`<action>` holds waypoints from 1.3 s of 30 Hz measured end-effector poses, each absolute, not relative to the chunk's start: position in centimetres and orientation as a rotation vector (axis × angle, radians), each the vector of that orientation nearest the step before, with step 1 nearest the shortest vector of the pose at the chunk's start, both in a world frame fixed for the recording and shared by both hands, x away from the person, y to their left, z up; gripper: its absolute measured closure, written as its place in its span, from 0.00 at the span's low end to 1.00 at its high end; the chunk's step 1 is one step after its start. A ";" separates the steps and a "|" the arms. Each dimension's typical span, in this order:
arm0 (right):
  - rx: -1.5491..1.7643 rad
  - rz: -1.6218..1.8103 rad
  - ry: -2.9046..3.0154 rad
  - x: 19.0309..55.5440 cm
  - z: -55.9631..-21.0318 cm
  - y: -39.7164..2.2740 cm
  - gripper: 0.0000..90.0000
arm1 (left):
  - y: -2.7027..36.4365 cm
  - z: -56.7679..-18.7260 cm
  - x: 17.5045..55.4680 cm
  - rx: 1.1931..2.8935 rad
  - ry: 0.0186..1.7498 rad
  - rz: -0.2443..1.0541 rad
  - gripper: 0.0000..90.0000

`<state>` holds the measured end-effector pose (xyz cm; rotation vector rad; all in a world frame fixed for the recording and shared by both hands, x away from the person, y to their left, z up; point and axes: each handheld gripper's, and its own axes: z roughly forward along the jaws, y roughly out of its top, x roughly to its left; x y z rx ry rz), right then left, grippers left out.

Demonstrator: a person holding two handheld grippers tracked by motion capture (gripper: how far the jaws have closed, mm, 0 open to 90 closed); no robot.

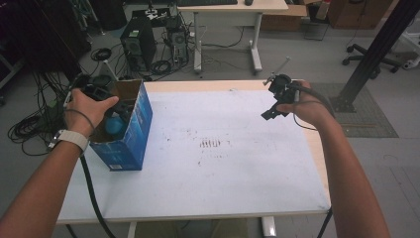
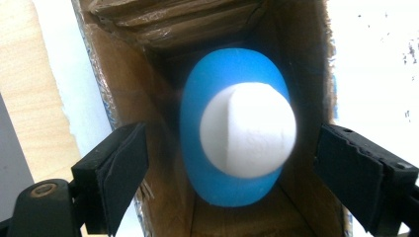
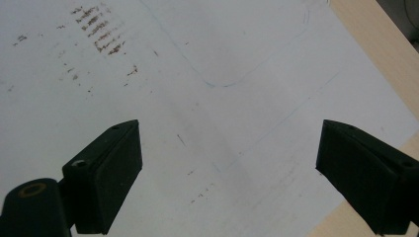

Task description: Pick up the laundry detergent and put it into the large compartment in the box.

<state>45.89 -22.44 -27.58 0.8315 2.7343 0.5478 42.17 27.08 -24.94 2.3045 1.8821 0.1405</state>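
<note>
While the left tongs [image 2: 232,163] hang over the open top of the blue carton [image 1: 130,134], their jaws stand wide with no pad pressing on anything; a blue bottle with a white cap [image 2: 237,133] sits between them, down inside the carton's brown cardboard walls, blurred and clear of both pads. In the high view the carton stands upright near the left edge of the white tabletop [image 1: 223,173], and the bottle shows as a blue patch within it, just under the left hand [image 1: 89,111]. The right tongs [image 3: 227,173] are held above the tabletop's far right corner, well apart from the carton, jaws spread wide and holding nothing; below them lies bare white surface with faint pen lines and a patch of brown marks [image 3: 101,32]. A black cable [image 1: 91,193] trails from the left hand off the tabletop's near edge
</note>
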 end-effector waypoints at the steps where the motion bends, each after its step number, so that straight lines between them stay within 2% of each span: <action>1: 0.831 0.547 2.734 45.9 -27.6 -22.4 0.12 | 27.1 -24.8 42.1 2.309 1.874 0.135 0.15; 12: 0.832 0.548 2.734 45.6 -27.4 -22.5 0.12 | 26.8 -23.3 41.6 2.351 1.820 0.135 0.14; 25: 0.833 0.550 2.730 45.3 -27.2 -22.6 0.12 | 25.5 -21.4 41.1 2.408 1.721 0.132 0.08; 39: 0.835 0.554 2.725 45.0 -26.9 -22.6 0.12 | 24.2 -19.1 40.0 2.443 1.603 0.141 0.07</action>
